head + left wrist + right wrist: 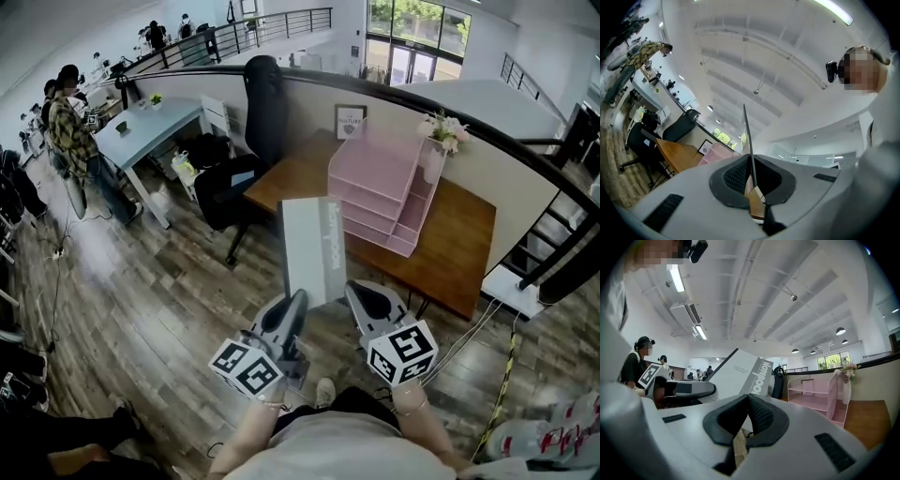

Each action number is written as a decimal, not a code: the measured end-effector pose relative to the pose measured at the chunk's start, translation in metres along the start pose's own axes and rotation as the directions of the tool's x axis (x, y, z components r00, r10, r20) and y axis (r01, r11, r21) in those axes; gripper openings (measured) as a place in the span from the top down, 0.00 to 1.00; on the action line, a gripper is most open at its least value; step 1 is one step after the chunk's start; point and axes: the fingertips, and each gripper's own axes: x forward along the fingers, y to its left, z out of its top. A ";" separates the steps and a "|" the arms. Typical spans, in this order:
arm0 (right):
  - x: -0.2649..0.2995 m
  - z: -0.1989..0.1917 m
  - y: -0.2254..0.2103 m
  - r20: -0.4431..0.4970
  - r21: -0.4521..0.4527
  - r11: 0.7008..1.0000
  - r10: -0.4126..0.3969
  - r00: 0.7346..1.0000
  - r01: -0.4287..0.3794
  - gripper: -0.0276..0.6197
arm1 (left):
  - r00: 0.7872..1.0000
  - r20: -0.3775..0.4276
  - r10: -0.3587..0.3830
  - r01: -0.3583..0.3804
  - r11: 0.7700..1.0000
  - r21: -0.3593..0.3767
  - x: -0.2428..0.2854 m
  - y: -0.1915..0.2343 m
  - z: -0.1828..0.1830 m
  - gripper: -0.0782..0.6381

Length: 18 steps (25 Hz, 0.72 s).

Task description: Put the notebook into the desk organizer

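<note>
I'm mid-carry with the notebook [314, 246] pinched in my left claw [299, 300], right claw [355, 292] closed and empty; next, I judge, I align it with a desk organizer [380, 192] shelf.

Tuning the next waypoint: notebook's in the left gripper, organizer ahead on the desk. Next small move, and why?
Probably carry the notebook forward toward the pink desk organizer, aiming at one of its open shelves. The left gripper is clamped on the notebook's lower edge, and the notebook is in the air, not yet at the organizer on the desk.
</note>
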 end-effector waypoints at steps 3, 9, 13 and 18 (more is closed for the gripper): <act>0.014 0.004 -0.021 0.003 -0.003 1.000 0.004 1.000 -0.004 0.94 | 1.000 0.005 0.002 -0.002 1.000 -0.006 0.025 0.011 0.001 0.86; 0.026 0.000 -0.054 -0.001 0.032 0.999 -0.018 1.000 0.018 0.94 | 0.999 -0.046 -0.009 0.008 1.000 -0.025 0.069 0.023 -0.011 0.86; 0.027 -0.006 -0.085 0.002 0.068 0.995 -0.078 0.997 0.077 0.94 | 0.994 -0.094 -0.053 0.050 0.998 -0.037 0.100 0.028 -0.021 0.86; 0.035 -0.008 -0.122 0.005 0.085 0.986 -0.144 0.990 0.143 0.94 | 0.987 -0.127 -0.103 0.097 0.994 -0.057 0.143 0.042 -0.026 0.86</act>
